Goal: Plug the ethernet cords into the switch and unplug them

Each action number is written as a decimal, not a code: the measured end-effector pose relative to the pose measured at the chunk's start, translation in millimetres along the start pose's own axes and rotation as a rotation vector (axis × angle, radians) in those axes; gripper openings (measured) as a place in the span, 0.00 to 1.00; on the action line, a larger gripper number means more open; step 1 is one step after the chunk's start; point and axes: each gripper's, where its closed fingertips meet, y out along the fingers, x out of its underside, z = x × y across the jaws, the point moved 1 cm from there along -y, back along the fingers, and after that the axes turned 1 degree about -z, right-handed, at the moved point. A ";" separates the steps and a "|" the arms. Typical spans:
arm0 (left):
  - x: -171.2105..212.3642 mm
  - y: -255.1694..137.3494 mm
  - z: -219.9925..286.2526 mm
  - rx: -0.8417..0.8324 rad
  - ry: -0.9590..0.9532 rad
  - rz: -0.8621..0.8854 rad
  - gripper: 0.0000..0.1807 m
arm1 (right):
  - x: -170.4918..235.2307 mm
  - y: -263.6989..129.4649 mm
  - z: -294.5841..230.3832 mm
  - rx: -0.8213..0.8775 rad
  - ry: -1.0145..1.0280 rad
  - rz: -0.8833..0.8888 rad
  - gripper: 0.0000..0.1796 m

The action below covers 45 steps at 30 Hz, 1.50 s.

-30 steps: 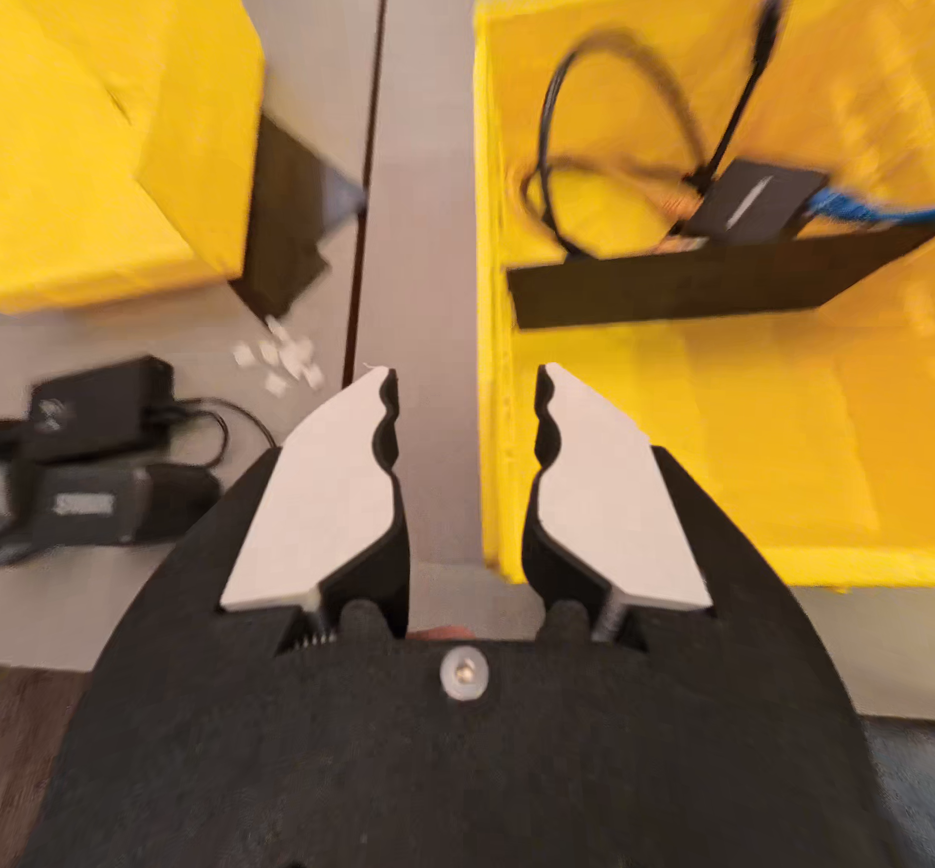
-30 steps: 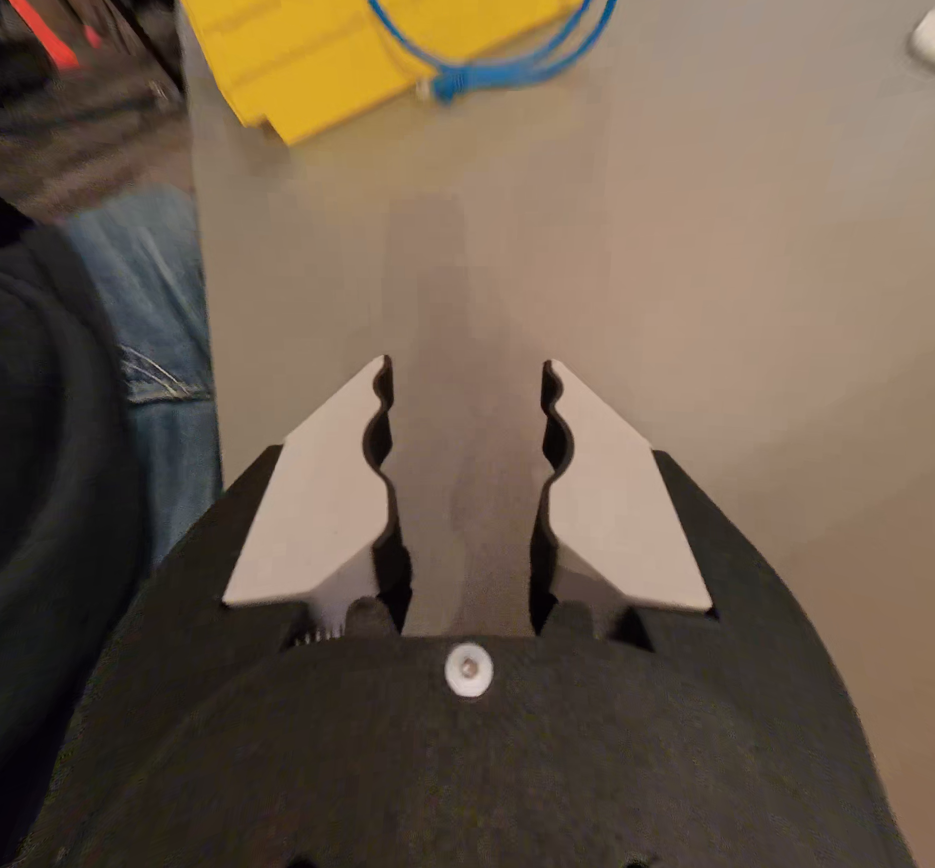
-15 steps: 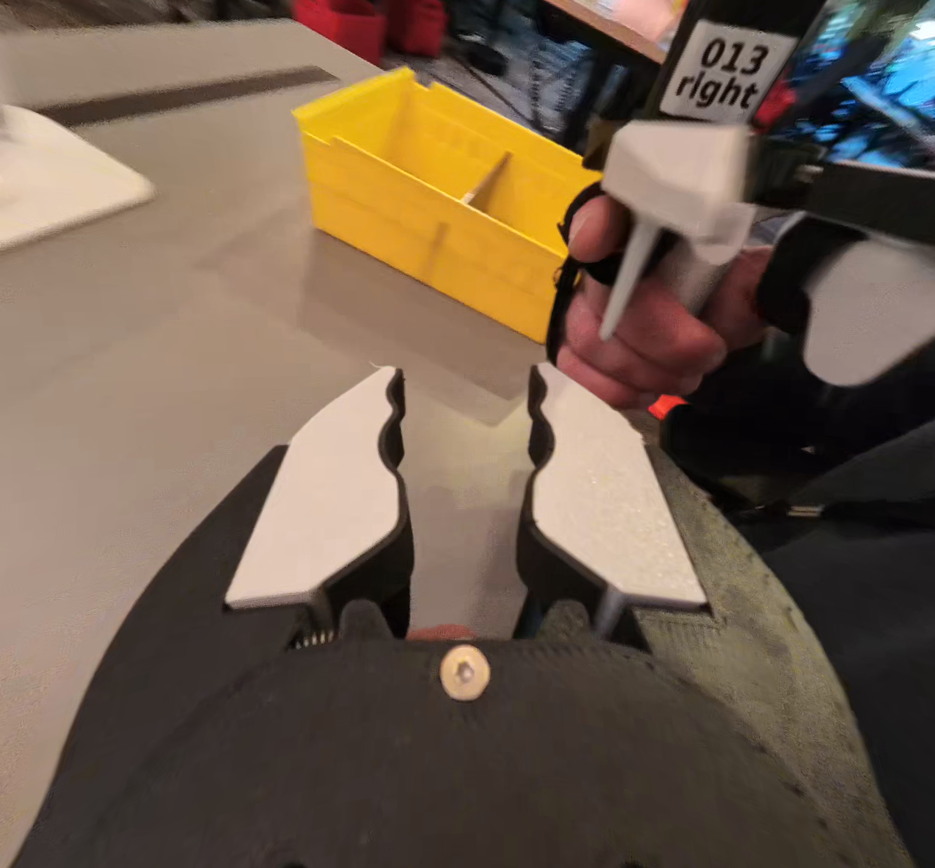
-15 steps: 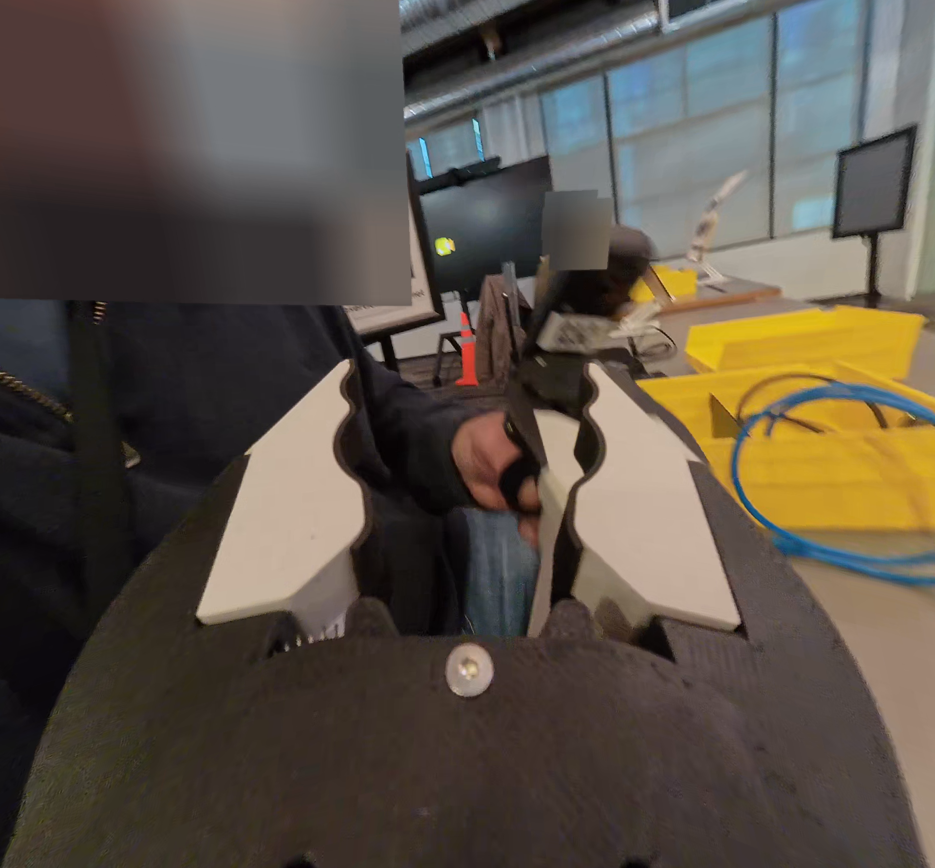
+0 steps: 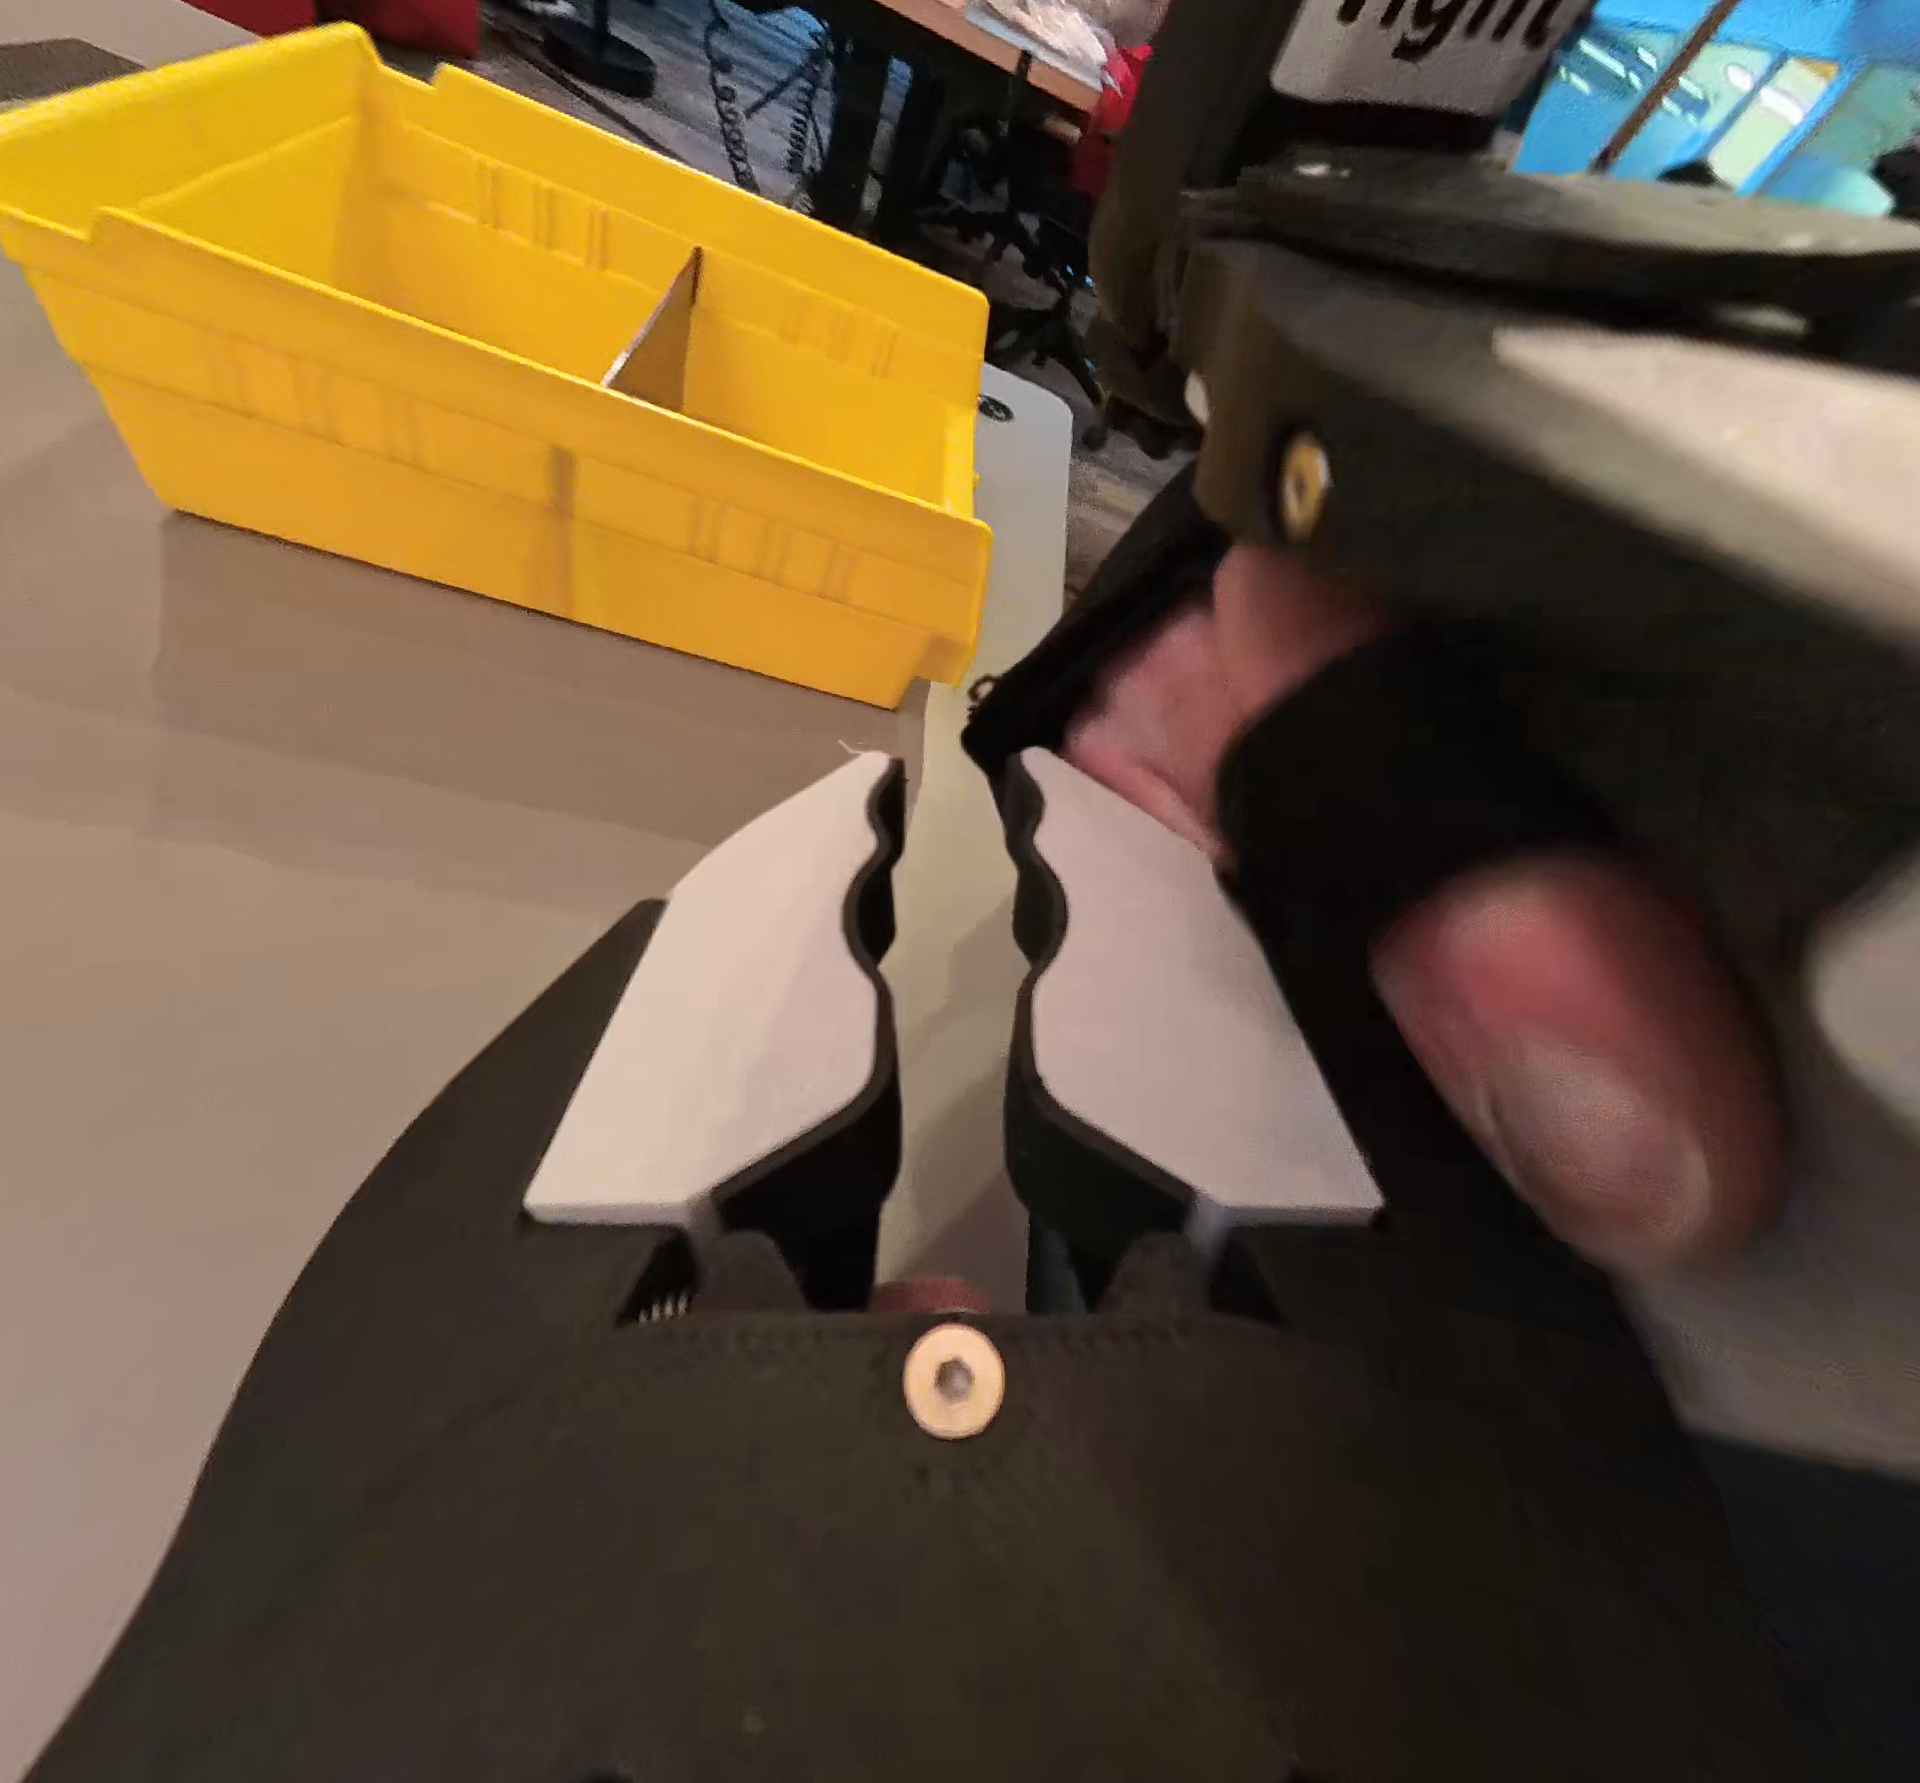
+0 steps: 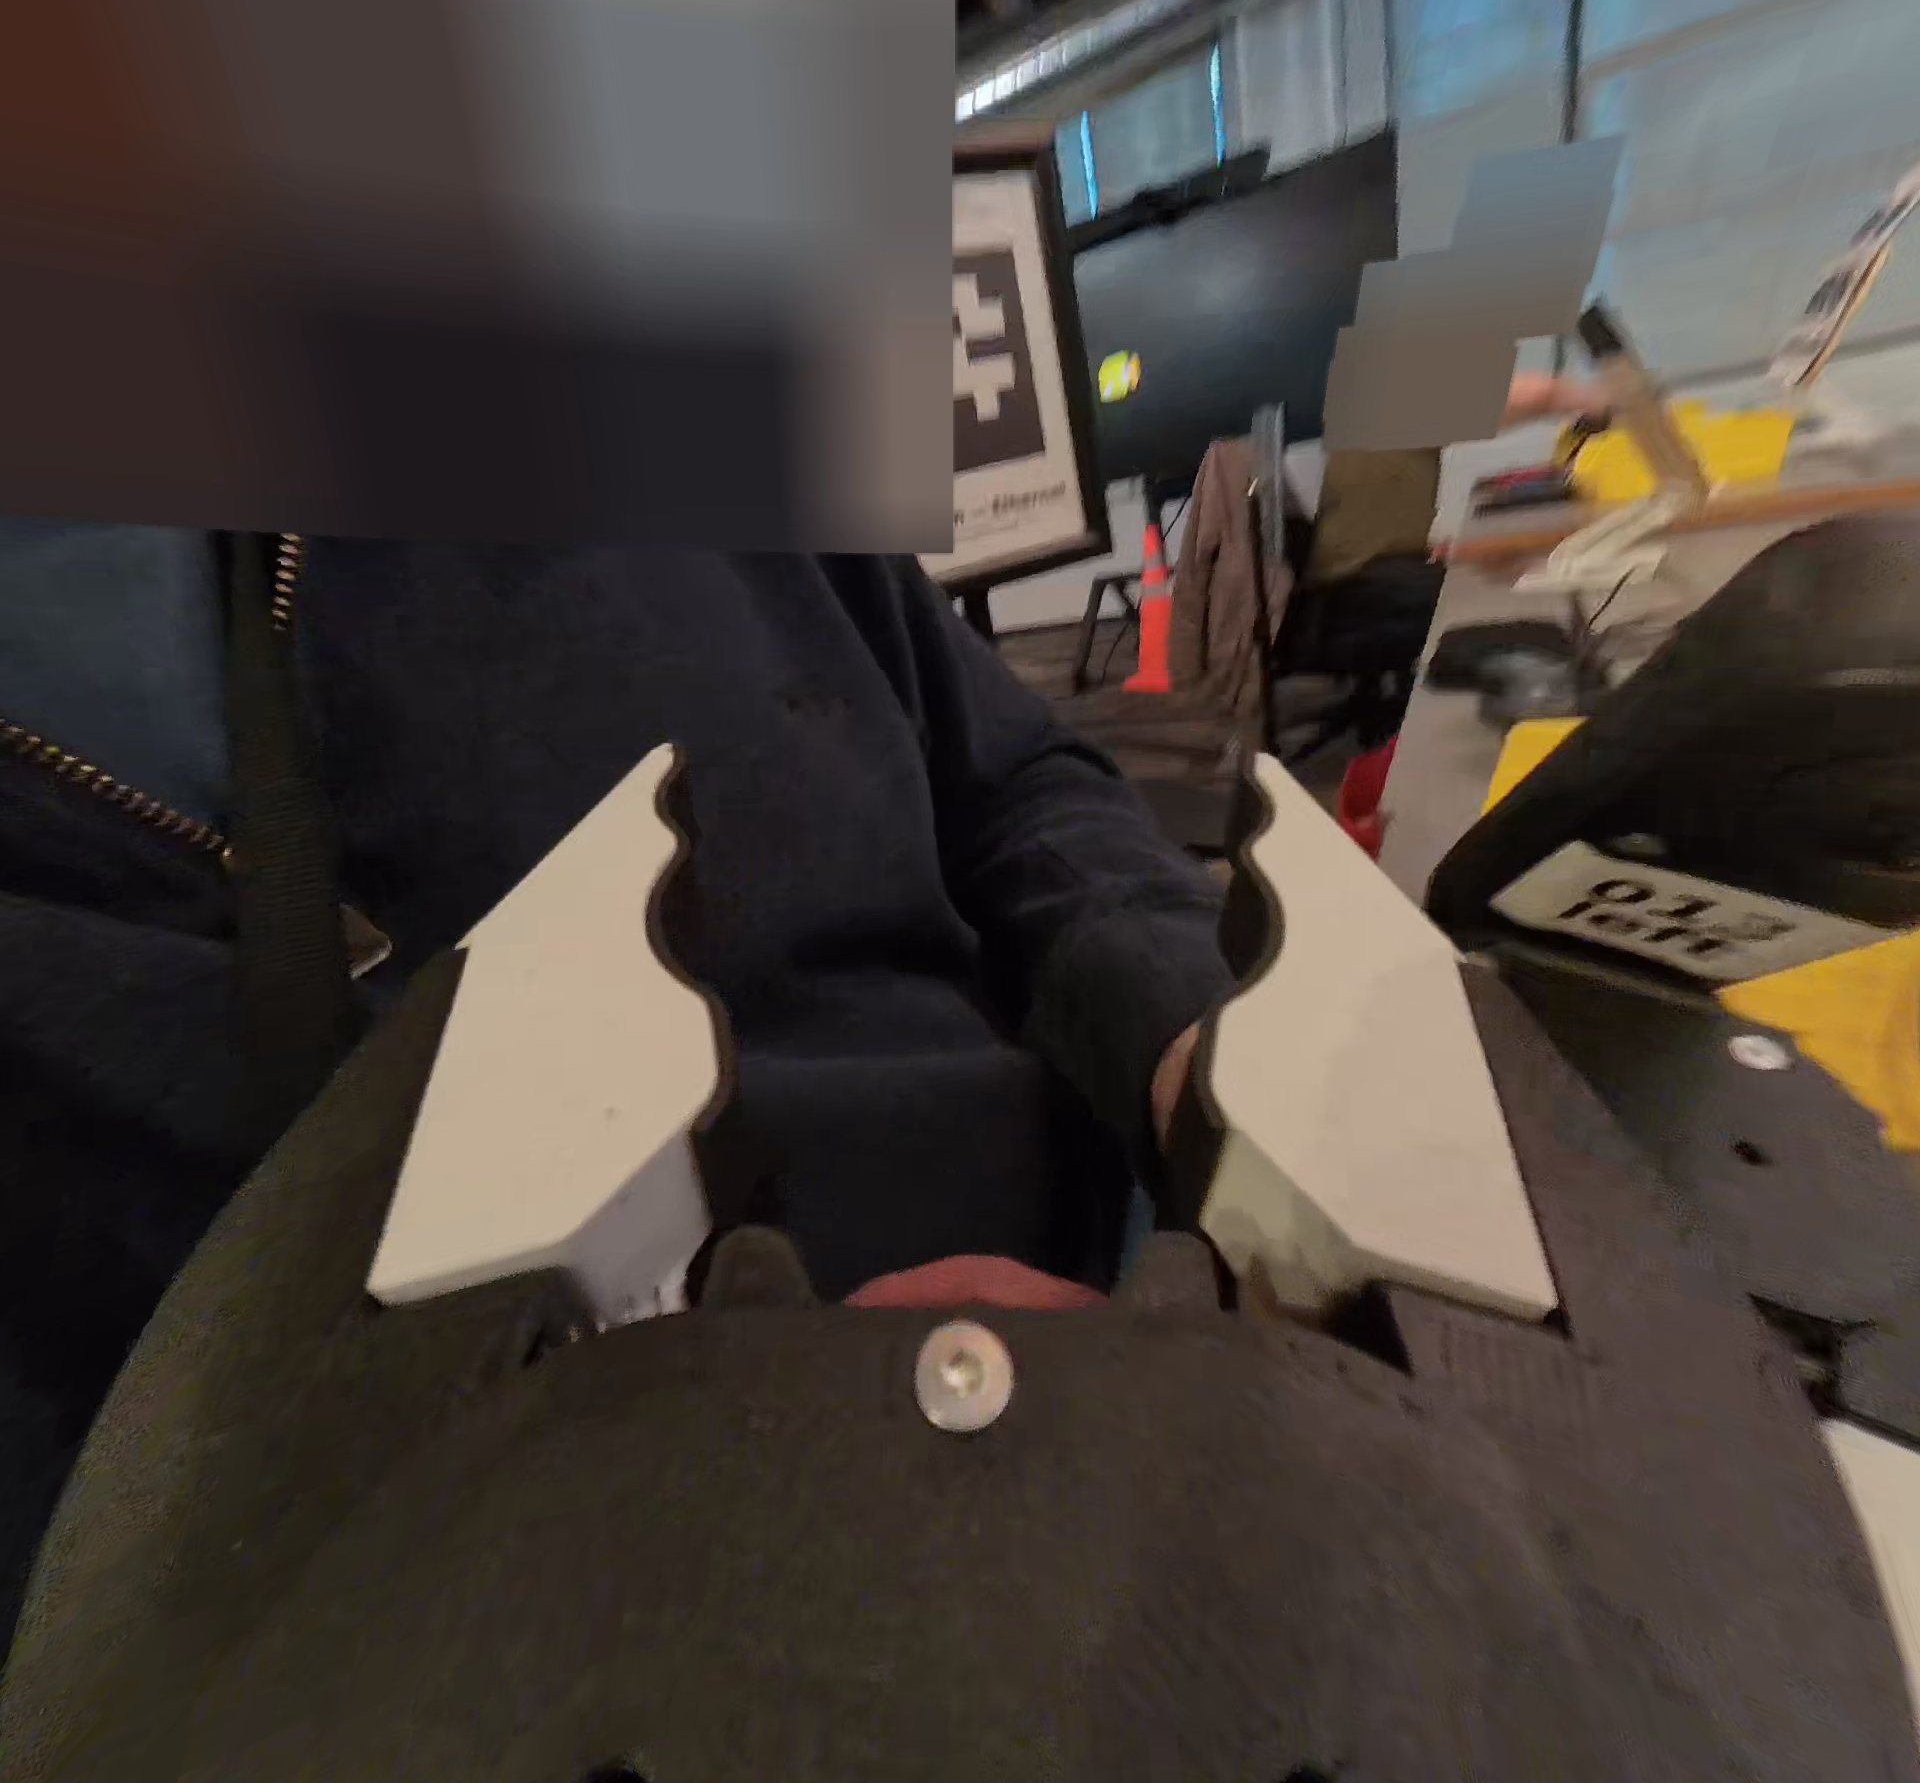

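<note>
Left gripper (image 5: 954, 777) nearly clenched, empty, at bench (image 5: 312, 850) edge; right gripper (image 6: 961, 777) released, empty, aimed off-bench — likely between steps.

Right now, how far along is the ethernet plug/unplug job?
Done: cannot tell; no cords or switch in either view. In hand: nothing. The left gripper hangs open over the grey table near a yellow bin; the right gripper is open, pointing at the person. Left: cannot confirm.

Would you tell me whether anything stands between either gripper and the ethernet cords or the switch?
It cannot be judged: neither cords nor switch are in view. The left gripper faces a yellow bin; the right gripper faces the person.
</note>
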 end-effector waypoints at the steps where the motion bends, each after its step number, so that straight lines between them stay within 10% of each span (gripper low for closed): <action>1: 1.7 0.7 1.7 0.008 0.017 -0.014 0.08 | 7.5 4.0 -5.0 -0.047 0.012 -0.044 0.54; 5: 27.0 20.1 -4.7 -0.088 0.137 -0.191 0.00 | 4.1 32.1 -40.2 -0.290 0.040 0.050 0.57; 11: 18.1 28.1 -14.7 -0.017 -0.017 -0.091 0.12 | -38.9 30.9 -27.3 -0.264 -0.004 0.152 0.36; 17: -23.4 -34.3 -29.7 0.036 -0.093 0.172 0.18 | -46.5 -14.3 28.5 0.072 -0.100 0.172 0.39; 20: -20.8 -24.1 -21.8 0.120 -0.079 0.135 0.08 | -39.9 -6.0 25.8 0.027 -0.059 0.170 0.49; 30: -23.4 -30.9 -23.0 0.267 -0.126 0.142 0.30 | -48.5 -32.1 11.2 0.018 -0.087 0.224 0.56; 39: -7.1 -10.9 -15.6 0.351 -0.124 0.034 0.26 | -32.6 -21.7 0.8 -0.023 -0.097 0.142 0.63; 43: 9.6 7.1 -15.4 0.283 -0.035 -0.122 0.20 | -11.0 -5.8 11.8 0.018 -0.033 0.091 0.85; 45: 7.6 8.0 -20.4 0.290 -0.061 -0.097 0.26 | -8.4 -3.2 16.8 0.092 -0.098 0.062 0.72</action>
